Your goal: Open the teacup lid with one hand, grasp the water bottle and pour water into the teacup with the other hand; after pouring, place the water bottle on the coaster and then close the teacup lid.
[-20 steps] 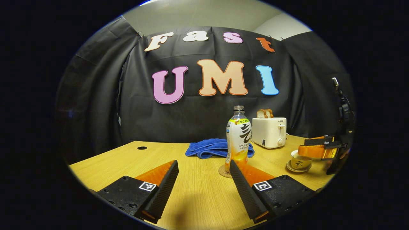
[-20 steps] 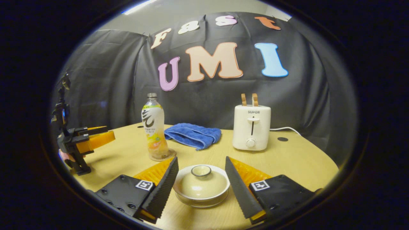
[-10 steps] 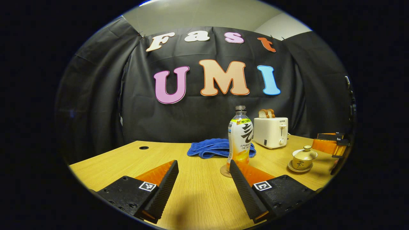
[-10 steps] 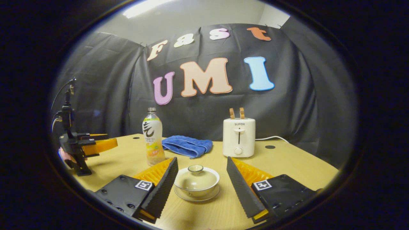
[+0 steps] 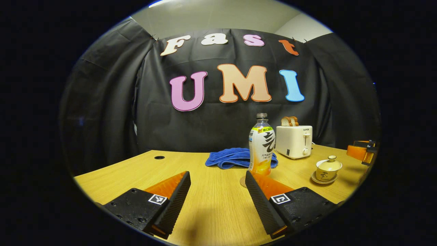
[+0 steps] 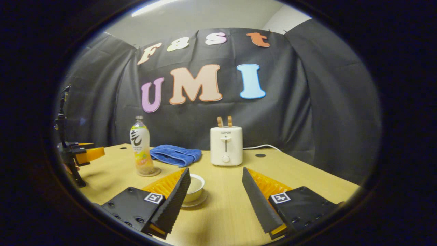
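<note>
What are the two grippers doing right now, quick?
Left gripper: open, holding nothing, above the table.
Right gripper: open, holding nothing; the teacup sits beside one of its fingers.

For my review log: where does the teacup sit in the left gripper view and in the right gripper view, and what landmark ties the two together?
Left gripper view: the teacup sits at the right on the table, lid on, right of the water bottle.
Right gripper view: the teacup is low and centre-left, partly behind the right gripper's near finger.
Shared landmark: the white toaster, standing behind the cup.
</note>
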Demonstrator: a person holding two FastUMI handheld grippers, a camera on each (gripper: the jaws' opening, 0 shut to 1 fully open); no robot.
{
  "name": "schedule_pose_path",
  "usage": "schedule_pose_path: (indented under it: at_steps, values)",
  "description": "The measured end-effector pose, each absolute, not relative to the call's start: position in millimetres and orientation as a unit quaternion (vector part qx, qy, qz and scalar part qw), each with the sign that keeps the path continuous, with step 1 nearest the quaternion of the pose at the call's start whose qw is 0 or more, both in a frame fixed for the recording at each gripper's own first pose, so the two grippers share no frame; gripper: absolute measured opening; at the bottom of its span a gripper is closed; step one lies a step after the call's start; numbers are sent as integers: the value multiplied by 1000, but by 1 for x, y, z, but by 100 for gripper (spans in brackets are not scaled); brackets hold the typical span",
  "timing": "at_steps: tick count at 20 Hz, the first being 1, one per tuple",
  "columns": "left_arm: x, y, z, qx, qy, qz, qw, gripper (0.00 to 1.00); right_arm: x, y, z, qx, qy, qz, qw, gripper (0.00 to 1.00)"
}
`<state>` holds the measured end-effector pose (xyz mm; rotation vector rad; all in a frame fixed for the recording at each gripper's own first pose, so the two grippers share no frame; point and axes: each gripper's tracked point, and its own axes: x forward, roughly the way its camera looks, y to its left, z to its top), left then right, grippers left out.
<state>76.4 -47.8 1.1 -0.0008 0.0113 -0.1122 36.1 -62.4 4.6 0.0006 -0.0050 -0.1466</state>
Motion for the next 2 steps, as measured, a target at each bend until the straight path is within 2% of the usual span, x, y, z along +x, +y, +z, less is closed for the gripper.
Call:
schedule_pose_path:
  at_steps: [2]
  values:
    - [75,-47,0,-1,6,-50,999,94,34,-67,5,0,-3,-83,997,95]
